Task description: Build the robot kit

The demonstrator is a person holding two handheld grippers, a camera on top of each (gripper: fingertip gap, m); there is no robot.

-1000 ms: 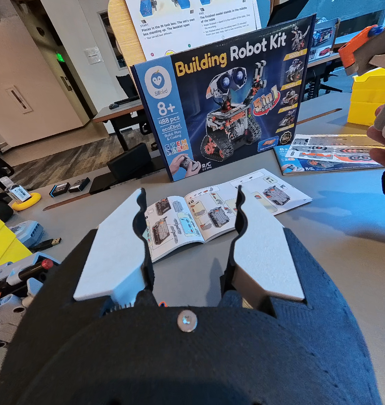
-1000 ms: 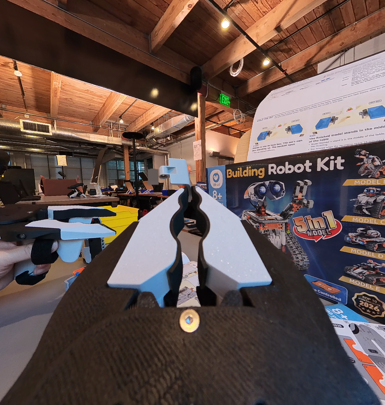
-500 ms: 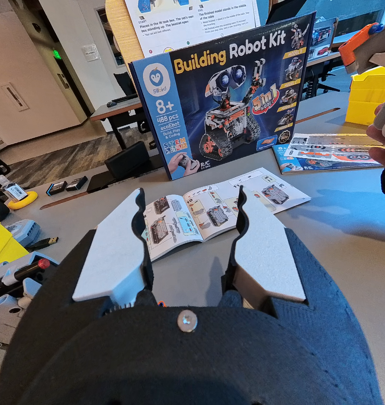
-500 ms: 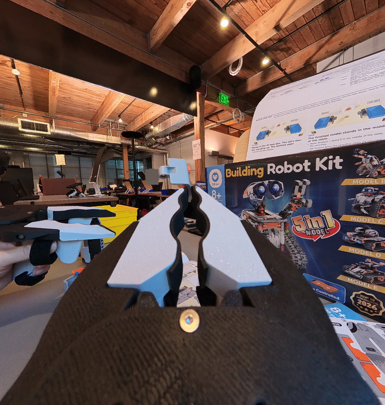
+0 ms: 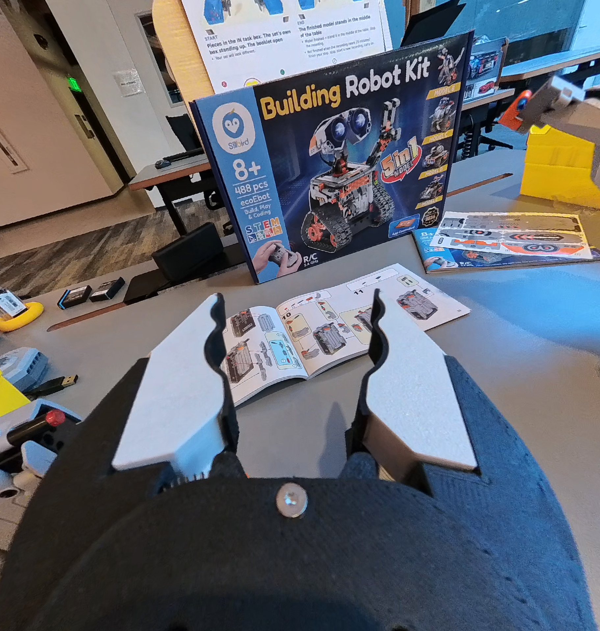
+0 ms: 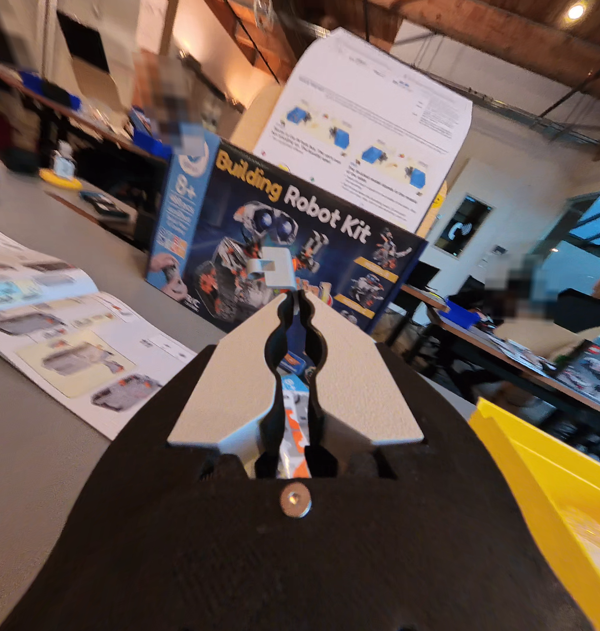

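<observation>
Left claw point(image 5: 297, 300): fingers spread wide apart, nothing between them, hovering over the grey worktop point(image 5: 517, 375). Nearest thing is the open instruction booklet point(image 5: 326, 327), lying flat on the worktop just past the fingertips; the gap between the fingers frames its left page and spine.

Behind the booklet, a robot kit box point(image 5: 329, 160) stands upright on the worktop. A white printed sheet point(image 5: 285, 30) on a board rises behind the box. Right of the booklet, a sticker sheet point(image 5: 510, 234) lies on top of a flat blue booklet point(image 5: 438, 257). Yellow bin point(image 5: 561, 170) at far right, partly covered by the other claw, which is blurred there.

Left edge of the left wrist view: grey building parts point(image 5: 18, 365), a USB plug on a black cable point(image 5: 58, 382), a black rod with a red tip point(image 5: 35, 425), 2 small black blocks point(image 5: 90, 290), a yellow ring point(image 5: 17, 317).

Right claw point(image 6: 296, 293): fingers closed, tips pinching the lower edge of a small light-grey L-shaped building piece point(image 6: 274, 268), which sticks up above the tips. The view is tilted and motion-blurred. The piece is held in the air in front of the kit box point(image 6: 291, 246), well above the worktop point(image 6: 35, 426). Open booklet point(image 6: 70, 327) lies to the left, yellow bin point(image 6: 544, 478) close at lower right.
</observation>
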